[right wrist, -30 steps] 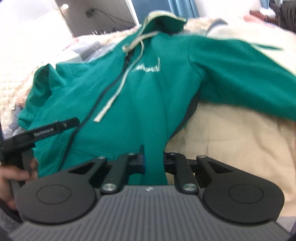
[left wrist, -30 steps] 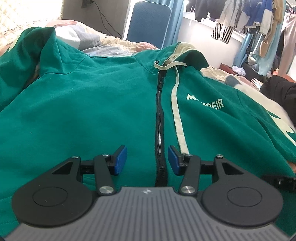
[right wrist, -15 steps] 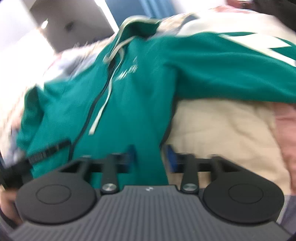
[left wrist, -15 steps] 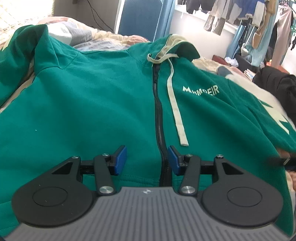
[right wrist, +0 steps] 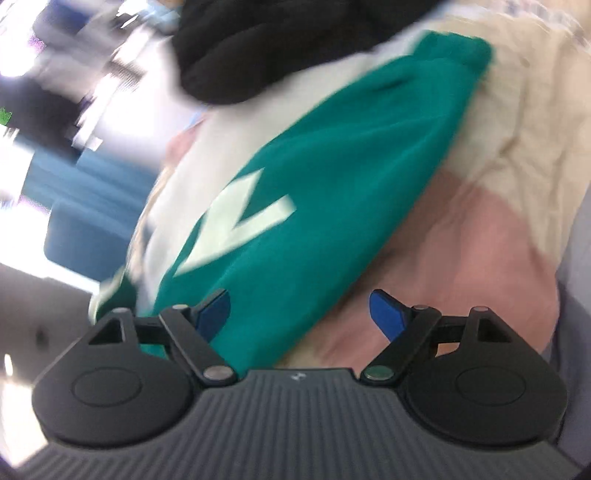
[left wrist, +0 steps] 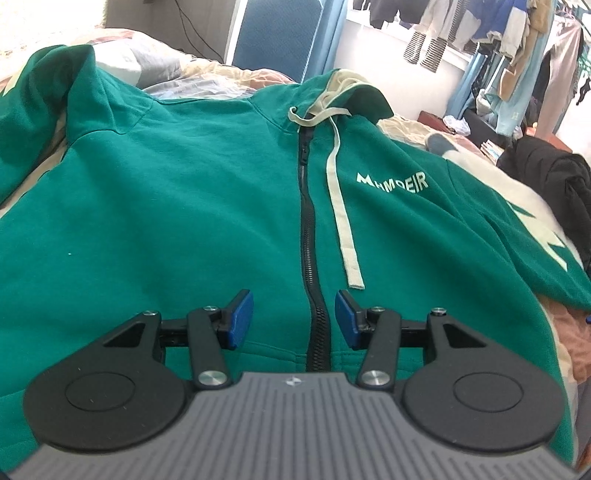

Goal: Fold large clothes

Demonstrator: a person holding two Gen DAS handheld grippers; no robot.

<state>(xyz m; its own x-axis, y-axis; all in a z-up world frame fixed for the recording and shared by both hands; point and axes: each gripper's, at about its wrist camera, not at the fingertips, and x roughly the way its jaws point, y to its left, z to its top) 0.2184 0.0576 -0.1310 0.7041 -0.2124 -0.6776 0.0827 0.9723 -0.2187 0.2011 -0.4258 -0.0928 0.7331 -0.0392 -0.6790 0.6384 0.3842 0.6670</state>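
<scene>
A green zip-up hoodie (left wrist: 177,206) lies face up on the bed, with a black zipper (left wrist: 307,229), a cream drawstring (left wrist: 341,214) and white chest lettering. My left gripper (left wrist: 293,319) is open and empty, low over the hem astride the zipper. In the blurred right wrist view, the hoodie's right sleeve (right wrist: 332,184), with a white zigzag mark, runs diagonally across the bedding. My right gripper (right wrist: 301,314) is open wide and empty, with the sleeve's near part between its blue pads.
The bedding (right wrist: 480,240) is cream and pink. A black garment (right wrist: 277,48) lies beyond the sleeve's cuff and also shows in the left wrist view (left wrist: 554,177). Clothes hang on a rack (left wrist: 498,48) at the back right. A blue panel (left wrist: 277,33) stands behind the bed.
My right gripper let go of the hoodie's side hem, opened wide and swung right to the sleeve. My left gripper stayed open and drew back a little toward the hem.
</scene>
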